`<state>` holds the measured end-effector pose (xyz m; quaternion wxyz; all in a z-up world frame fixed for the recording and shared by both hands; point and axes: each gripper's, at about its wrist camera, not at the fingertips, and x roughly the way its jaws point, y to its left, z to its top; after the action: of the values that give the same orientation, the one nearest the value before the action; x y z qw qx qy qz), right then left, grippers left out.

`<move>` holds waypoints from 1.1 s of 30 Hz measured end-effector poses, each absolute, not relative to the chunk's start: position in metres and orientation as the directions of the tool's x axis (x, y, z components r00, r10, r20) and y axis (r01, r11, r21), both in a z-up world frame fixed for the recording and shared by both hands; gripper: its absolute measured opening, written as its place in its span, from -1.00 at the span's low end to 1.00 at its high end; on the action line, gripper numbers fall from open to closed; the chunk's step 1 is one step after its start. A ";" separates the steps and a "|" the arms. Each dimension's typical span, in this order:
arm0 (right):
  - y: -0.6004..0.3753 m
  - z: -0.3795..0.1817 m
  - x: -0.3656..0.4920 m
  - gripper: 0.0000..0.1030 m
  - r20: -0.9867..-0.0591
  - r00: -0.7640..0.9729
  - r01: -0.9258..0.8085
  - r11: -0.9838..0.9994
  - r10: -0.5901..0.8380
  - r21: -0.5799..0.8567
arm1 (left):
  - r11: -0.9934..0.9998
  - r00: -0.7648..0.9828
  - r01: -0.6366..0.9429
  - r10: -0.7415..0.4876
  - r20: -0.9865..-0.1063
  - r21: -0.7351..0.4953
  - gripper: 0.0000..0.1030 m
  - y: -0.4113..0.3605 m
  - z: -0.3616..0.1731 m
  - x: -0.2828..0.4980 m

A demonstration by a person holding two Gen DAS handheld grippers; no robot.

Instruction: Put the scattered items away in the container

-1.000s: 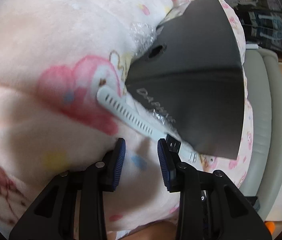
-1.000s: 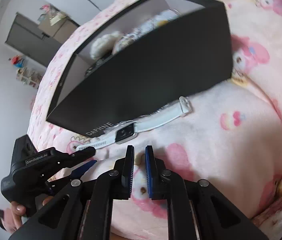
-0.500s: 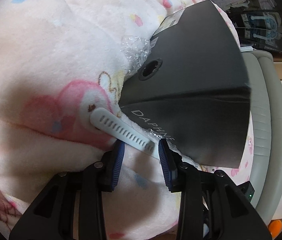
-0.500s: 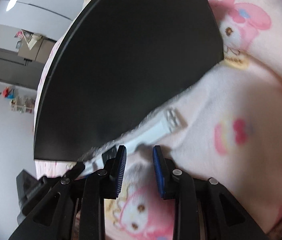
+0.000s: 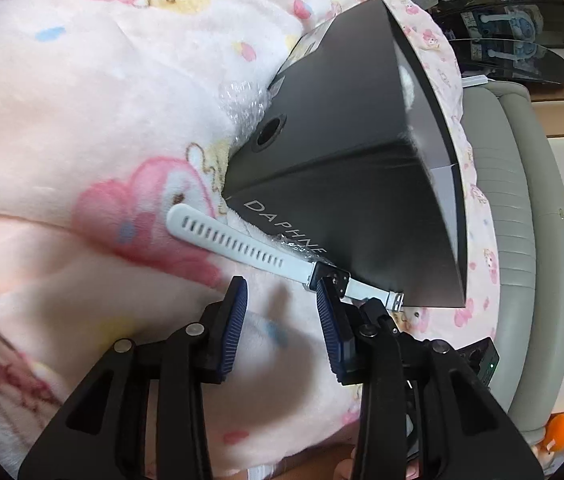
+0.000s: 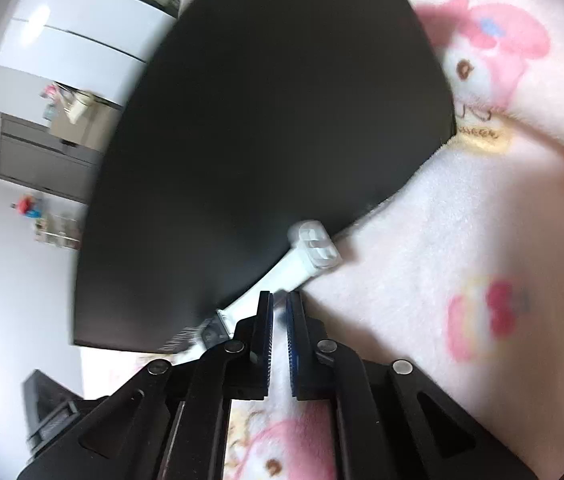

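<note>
Left gripper wide; right gripper narrow, beside watch strap, grasp uncertain. Lift clear of box wall.

A white watch lies on the pink blanket, tight against the black box marked DAPHNE. The left tool hovers open just before it, its right pad by the watch's dark case.

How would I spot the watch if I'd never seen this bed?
Find the pink cartoon blanket and the big black box printed DAPHNE standing on it. Along the box's bottom edge lies the watch: a white strap with a row of slots and a small dark case, the only long white thing there.
</note>
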<state>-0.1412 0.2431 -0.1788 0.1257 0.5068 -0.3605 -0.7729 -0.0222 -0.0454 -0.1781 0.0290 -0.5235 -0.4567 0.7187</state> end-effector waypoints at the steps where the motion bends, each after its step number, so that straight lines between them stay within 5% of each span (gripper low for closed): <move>1: 0.243 -0.177 -0.140 -0.92 -0.688 -0.449 -0.166 -0.704 -0.569 0.691 | -0.582 -0.447 0.433 0.524 -0.725 -0.688 -0.31 -0.045 -0.177 -0.020; 12: 0.244 -0.196 -0.147 -0.85 -0.769 -0.318 -0.270 -0.725 -0.554 0.634 | -0.640 -0.388 0.389 0.539 -0.748 -0.663 -0.31 -0.052 -0.183 -0.072; 20: 0.248 -0.211 -0.154 -0.76 -0.747 -0.309 -0.359 -0.656 -0.588 0.664 | -0.655 -0.376 0.389 0.528 -0.761 -0.647 -0.31 -0.046 -0.195 -0.079; 22: 0.256 -0.204 -0.148 -0.45 -0.663 -0.379 -0.333 -0.573 -0.646 0.749 | -0.641 -0.382 0.392 0.539 -0.751 -0.660 -0.31 -0.048 -0.196 -0.078; 26: 0.261 -0.202 -0.144 -0.39 -0.641 -0.405 -0.319 -0.556 -0.652 0.767 | -0.617 -0.390 0.400 0.554 -0.735 -0.677 -0.28 -0.052 -0.199 -0.075; 33: 0.238 -0.198 -0.148 -0.35 -0.774 -0.353 -0.228 -0.754 -0.525 0.616 | -0.630 -0.389 0.393 0.546 -0.742 -0.670 -0.28 -0.052 -0.200 -0.072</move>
<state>-0.1482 0.2382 -0.1984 0.0989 0.5600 -0.3363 -0.7507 -0.0719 -0.0520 -0.2004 0.0534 -0.5500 -0.4267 0.7159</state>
